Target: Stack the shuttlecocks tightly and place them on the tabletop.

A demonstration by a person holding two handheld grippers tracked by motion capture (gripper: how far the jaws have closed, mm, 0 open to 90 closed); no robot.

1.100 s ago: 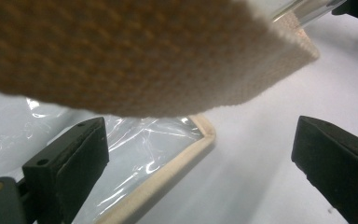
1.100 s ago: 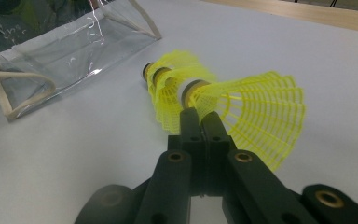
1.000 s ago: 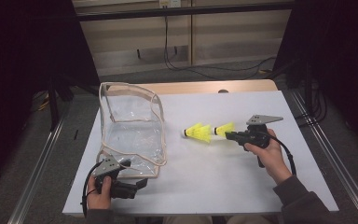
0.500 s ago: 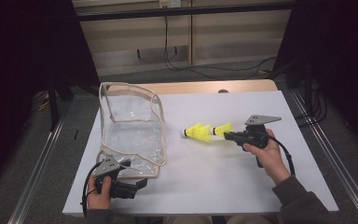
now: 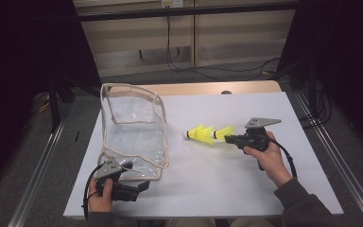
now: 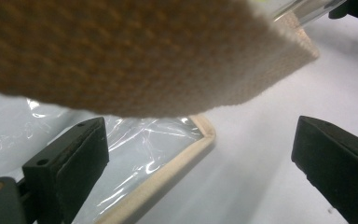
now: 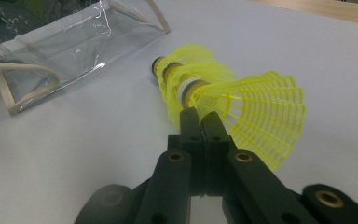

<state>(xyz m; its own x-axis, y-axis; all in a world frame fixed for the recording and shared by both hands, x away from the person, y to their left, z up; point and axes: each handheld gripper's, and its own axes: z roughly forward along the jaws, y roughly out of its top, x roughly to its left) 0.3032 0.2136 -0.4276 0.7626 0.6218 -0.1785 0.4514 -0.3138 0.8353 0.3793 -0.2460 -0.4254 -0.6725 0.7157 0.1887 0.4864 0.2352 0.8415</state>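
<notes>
Right gripper [image 7: 199, 122] pinching skirt edge of nested yellow plastic shuttlecocks [image 5: 209, 134]; I see long axis pointing left at clear plastic pouch [image 5: 134, 137]. Left gripper [image 6: 200, 158] spread at pouch's near corner, waiting.

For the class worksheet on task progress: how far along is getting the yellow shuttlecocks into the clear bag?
Done: the right tool is shut on the skirt edge of the nested yellow shuttlecocks, which lie beside the clear bag. In hand: the left tool sits open at the bag's near trim, gripping nothing. Left: holding the bag open and putting the shuttlecocks inside; none look to be inside yet.
</notes>
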